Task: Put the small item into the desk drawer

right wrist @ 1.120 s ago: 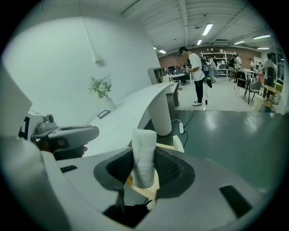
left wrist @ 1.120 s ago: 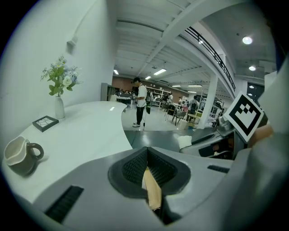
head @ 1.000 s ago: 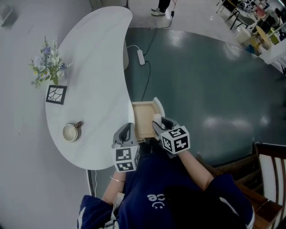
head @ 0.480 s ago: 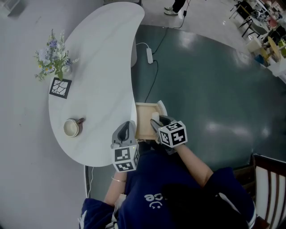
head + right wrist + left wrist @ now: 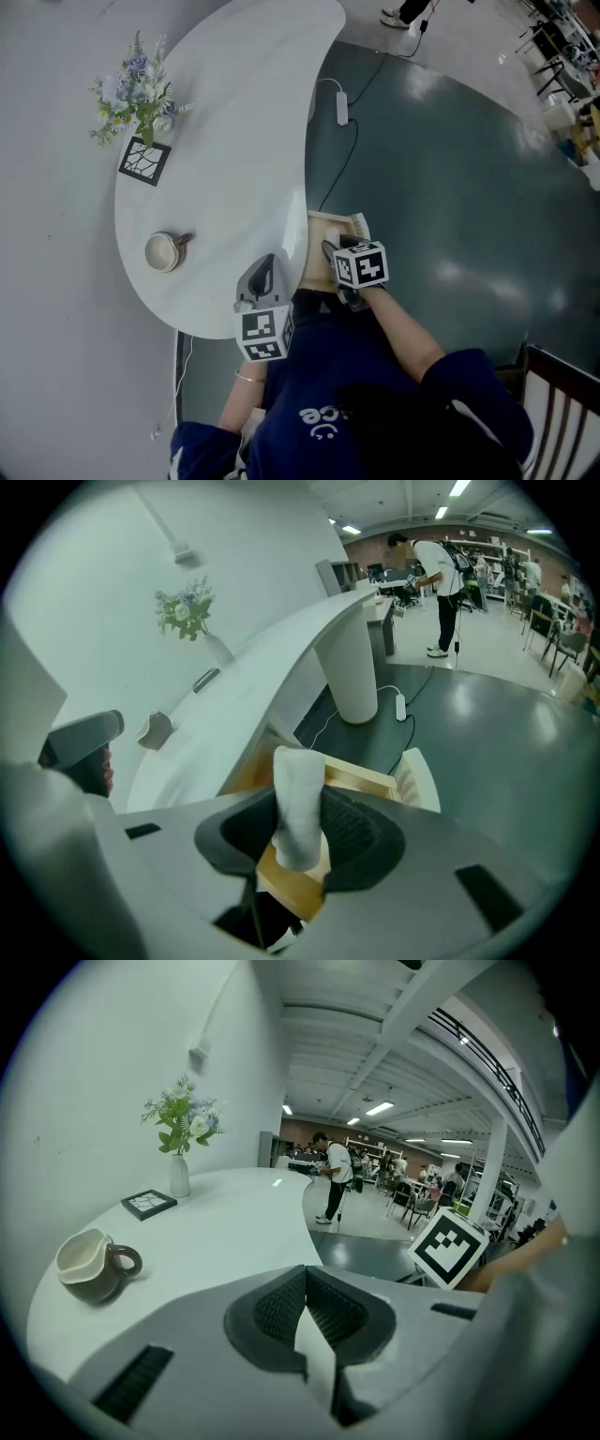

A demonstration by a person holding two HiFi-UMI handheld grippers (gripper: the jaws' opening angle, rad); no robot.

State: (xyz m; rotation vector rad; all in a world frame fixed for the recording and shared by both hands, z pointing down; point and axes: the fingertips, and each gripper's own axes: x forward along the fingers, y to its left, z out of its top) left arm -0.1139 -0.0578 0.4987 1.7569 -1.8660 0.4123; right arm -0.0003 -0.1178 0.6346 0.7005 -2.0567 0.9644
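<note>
My right gripper (image 5: 302, 829) is shut on a small white item (image 5: 297, 799), which stands upright between the pads. Below it lies the open wooden desk drawer (image 5: 360, 778) with its white front (image 5: 420, 778). In the head view the right gripper (image 5: 333, 255) hovers over the drawer (image 5: 320, 246) at the white desk's (image 5: 234, 141) edge. My left gripper (image 5: 265, 270) hangs over the desk's near edge, left of the drawer. Its pads (image 5: 281, 1309) are pressed together with nothing between them.
On the desk stand a cup (image 5: 162, 251), a small framed picture (image 5: 143, 160) and a vase of flowers (image 5: 139, 89). A power strip with its cable (image 5: 342, 108) lies on the dark floor. A wooden chair (image 5: 562, 403) is at the lower right. A person (image 5: 441, 569) stands far behind.
The right gripper, still holding the white item, has moved a little further over the drawer. The left gripper stays at the desk edge. The head view has shifted.
</note>
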